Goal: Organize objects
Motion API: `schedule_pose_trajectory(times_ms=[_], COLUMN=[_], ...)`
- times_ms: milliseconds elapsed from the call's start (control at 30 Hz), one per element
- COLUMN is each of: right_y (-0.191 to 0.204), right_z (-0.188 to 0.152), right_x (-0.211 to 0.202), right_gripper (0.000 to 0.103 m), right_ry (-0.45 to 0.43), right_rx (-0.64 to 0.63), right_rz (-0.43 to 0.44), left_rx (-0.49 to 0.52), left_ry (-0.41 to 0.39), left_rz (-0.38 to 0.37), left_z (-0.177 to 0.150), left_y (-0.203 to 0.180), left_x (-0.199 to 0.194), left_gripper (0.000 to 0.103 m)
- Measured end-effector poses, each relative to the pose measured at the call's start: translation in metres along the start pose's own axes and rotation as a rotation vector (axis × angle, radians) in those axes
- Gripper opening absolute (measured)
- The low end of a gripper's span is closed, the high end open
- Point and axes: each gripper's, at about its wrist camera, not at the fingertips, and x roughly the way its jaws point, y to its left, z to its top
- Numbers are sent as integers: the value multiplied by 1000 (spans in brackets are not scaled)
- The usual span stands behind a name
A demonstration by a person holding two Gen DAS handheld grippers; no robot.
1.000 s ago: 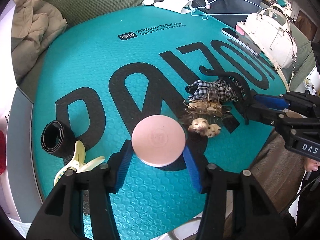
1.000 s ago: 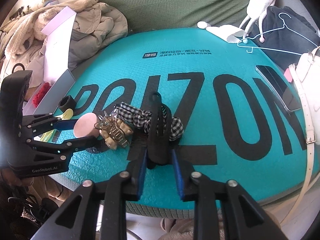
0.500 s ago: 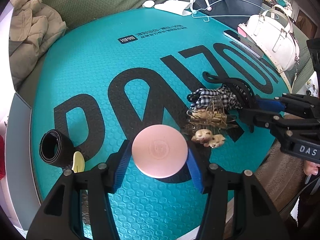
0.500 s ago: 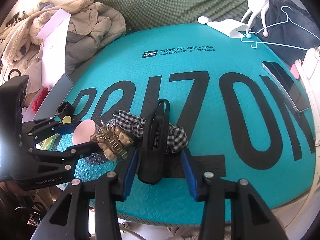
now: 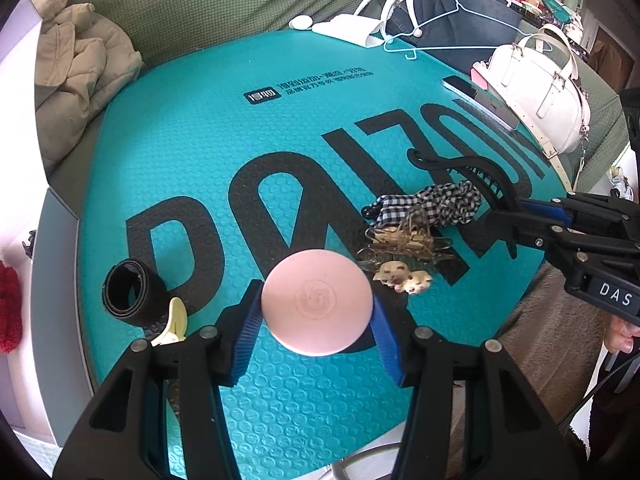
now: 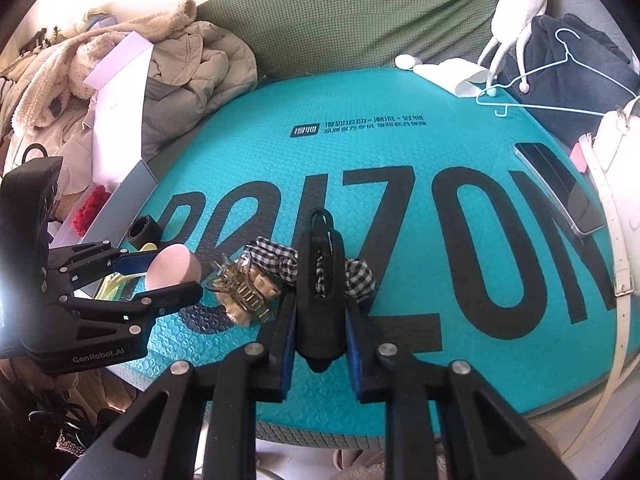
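Right wrist view: black claw hair clip (image 6: pixel 320 284) now sits clamped between the blue pads of the right gripper (image 6: pixel 320 334). The jaws have just been closing, and where they stood either side of the clip a second ago with a gap showing, the pads now press its flanks. The clip's toothed end lies across the black-and-white checked scrunchie (image 6: pixel 352 280), on the teal bubble mailer (image 6: pixel 400 152) that serves as the work surface. Reading for the task: the grasp looks made and a lift should follow, though the scrunchie may be snagged in the teeth and come up with it.

Left wrist view: left gripper (image 5: pixel 316 316) holds a pink round compact (image 5: pixel 316 302) by its rim, pads against both sides, unchanged over the last second. Just beside it lie a clear-and-gold claw clip (image 5: pixel 404 236) and a small cream, animal-shaped clip (image 5: pixel 404 280); a rolled black band (image 5: pixel 134 294) and a pale yellow clip (image 5: pixel 174 320) sit to the left.

Hard to make out:
- Whether the compact is lifted clear of the mailer or rests on it.
- The black clip's lower end, hidden between the pads.
- Most of the yellow clip, covered by the left gripper's finger.
- No destination container is clearly identifiable; a grey box edge (image 6: pixel 120 204) at the mailer's left side is possibly it.
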Motion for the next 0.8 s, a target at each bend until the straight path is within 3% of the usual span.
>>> schedule_pose_trajectory(times_ms=[433,800], right_y=[37,87], right_z=[6,1], right_x=[-28,-36], right_gripper=[21,21], right_ry=[-37,-34], right_rx=[-70,-149], right_rz=[34,116], left_rx=[-40,-91], left_ry=[-26,-32], left_rz=[33,88], left_z=[-9,-34], left_y=[12,34], left_x=[-47,-87], left_gripper=[50,50])
